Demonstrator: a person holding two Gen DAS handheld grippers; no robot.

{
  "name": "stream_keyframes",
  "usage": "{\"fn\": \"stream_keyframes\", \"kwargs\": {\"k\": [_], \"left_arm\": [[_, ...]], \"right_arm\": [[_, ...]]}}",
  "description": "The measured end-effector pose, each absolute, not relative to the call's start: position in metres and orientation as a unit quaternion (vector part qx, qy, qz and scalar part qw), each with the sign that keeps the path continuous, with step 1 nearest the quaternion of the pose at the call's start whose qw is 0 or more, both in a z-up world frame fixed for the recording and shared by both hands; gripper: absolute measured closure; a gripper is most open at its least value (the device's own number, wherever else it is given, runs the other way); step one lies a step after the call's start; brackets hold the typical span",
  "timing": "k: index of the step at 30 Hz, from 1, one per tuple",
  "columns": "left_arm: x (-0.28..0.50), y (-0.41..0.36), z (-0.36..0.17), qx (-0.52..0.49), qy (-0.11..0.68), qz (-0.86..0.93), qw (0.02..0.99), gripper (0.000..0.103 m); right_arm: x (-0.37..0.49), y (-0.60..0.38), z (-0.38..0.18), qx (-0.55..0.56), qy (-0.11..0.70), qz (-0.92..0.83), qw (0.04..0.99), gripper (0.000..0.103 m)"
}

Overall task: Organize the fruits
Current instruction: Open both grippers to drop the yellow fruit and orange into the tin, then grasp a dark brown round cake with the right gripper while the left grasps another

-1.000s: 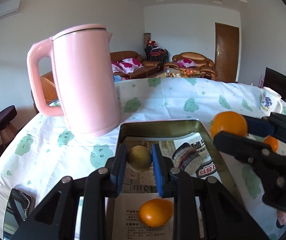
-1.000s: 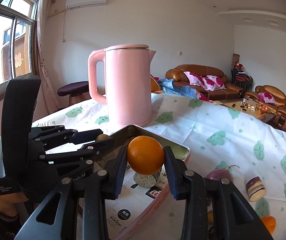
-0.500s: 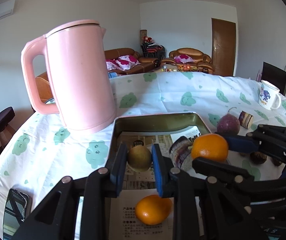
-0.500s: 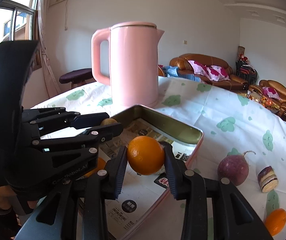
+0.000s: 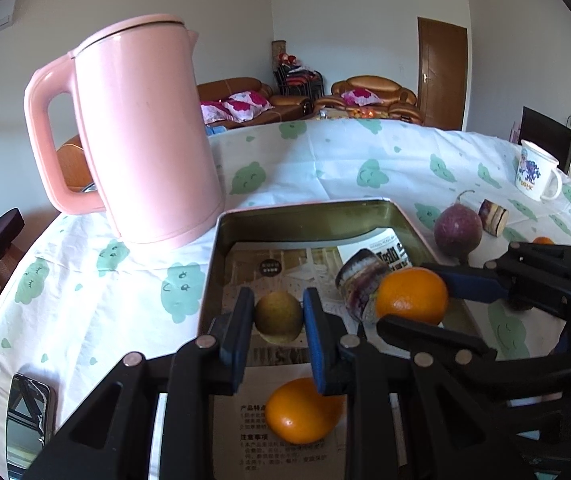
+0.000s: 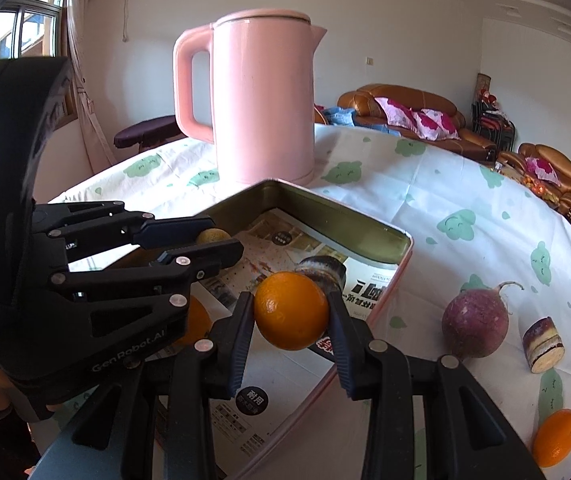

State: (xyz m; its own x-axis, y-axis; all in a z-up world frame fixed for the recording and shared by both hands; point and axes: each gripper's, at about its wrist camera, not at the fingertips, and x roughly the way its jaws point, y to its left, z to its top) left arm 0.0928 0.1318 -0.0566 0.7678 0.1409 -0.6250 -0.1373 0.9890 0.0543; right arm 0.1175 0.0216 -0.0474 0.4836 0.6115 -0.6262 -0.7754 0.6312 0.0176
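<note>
The shallow rectangular metal tray (image 5: pixel 305 216) lined with printed paper already holds one orange fruit (image 5: pixel 301 410) and a striped cut slice (image 5: pixel 359 280). The left hand-held gripper (image 5: pixel 277 316) is clamped on a small round yellow-green fruit (image 5: pixel 278 316), and the right hand-held gripper (image 6: pixel 291 312) is clamped on a round orange (image 6: pixel 291 310); both hang over the tray, unreleased. Left to move, right of the right hand-held gripper on the bench (image 6: pixel 465 200): a purple round fruit (image 6: pixel 475 326), a cut striped piece (image 6: pixel 543 346) and a small orange fruit (image 6: pixel 555 436).
</note>
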Motion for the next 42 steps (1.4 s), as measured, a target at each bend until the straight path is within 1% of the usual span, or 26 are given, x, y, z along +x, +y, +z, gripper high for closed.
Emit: {"fn": "stream_keyframes", "kwargs": {"k": [8, 9, 10, 11, 13, 14, 15, 17, 19, 21, 27, 32, 36, 42], "left_arm": [[0.09, 0.134, -0.057, 0.003, 0.336, 0.085, 0.938, 0.075], [0.089, 0.135, -0.057, 0.002, 0.336, 0.088, 0.938, 0.071], [0.086, 0.137, -0.057, -0.001, 0.334, 0.094, 0.938, 0.063], [0.083, 0.139, -0.055, -0.005, 0.33, 0.101, 0.938, 0.059], [0.078, 0.143, -0.055, -0.023, 0.327, 0.09, 0.94, 0.056], [0.076, 0.143, -0.054, -0.029, 0.326, 0.089, 0.941, 0.055], [0.073, 0.142, -0.053, -0.029, 0.323, 0.091, 0.941, 0.053], [0.069, 0.137, -0.051, -0.024, 0.315, 0.095, 0.944, 0.044], [0.064, 0.133, -0.045, -0.025, 0.301, 0.096, 0.949, 0.028], [0.06, 0.128, -0.039, -0.028, 0.288, 0.092, 0.953, 0.02], [0.052, 0.092, -0.019, -0.014, 0.253, 0.058, 0.966, 0.006], [0.058, 0.051, -0.018, 0.006, 0.254, 0.013, 0.967, 0.005], [0.07, 0.022, -0.026, 0.016, 0.27, -0.02, 0.963, 0.005], [0.089, -0.013, -0.038, 0.036, 0.292, -0.046, 0.955, 0.005]], "right_arm": [[0.115, 0.025, -0.048, -0.141, 0.305, 0.41, 0.848, 0.063], [0.114, 0.025, -0.048, -0.142, 0.304, 0.41, 0.848, 0.061], [0.113, 0.025, -0.048, -0.143, 0.301, 0.409, 0.85, 0.057], [0.112, 0.024, -0.047, -0.142, 0.297, 0.407, 0.852, 0.055], [0.11, 0.019, -0.045, -0.136, 0.288, 0.405, 0.857, 0.045], [0.11, 0.017, -0.044, -0.133, 0.285, 0.403, 0.859, 0.044], [0.109, 0.014, -0.043, -0.13, 0.283, 0.401, 0.862, 0.043], [0.109, 0.007, -0.041, -0.123, 0.283, 0.396, 0.865, 0.043], [0.11, -0.003, -0.037, -0.115, 0.282, 0.39, 0.869, 0.042], [0.11, -0.015, -0.032, -0.108, 0.279, 0.381, 0.875, 0.041], [0.106, -0.067, -0.02, -0.104, 0.268, 0.329, 0.9, 0.039], [0.103, -0.123, -0.025, -0.108, 0.278, 0.255, 0.92, 0.039], [0.108, -0.163, -0.039, -0.1, 0.313, 0.213, 0.92, 0.039], [0.118, -0.183, -0.053, -0.073, 0.355, 0.218, 0.906, 0.039]]}}
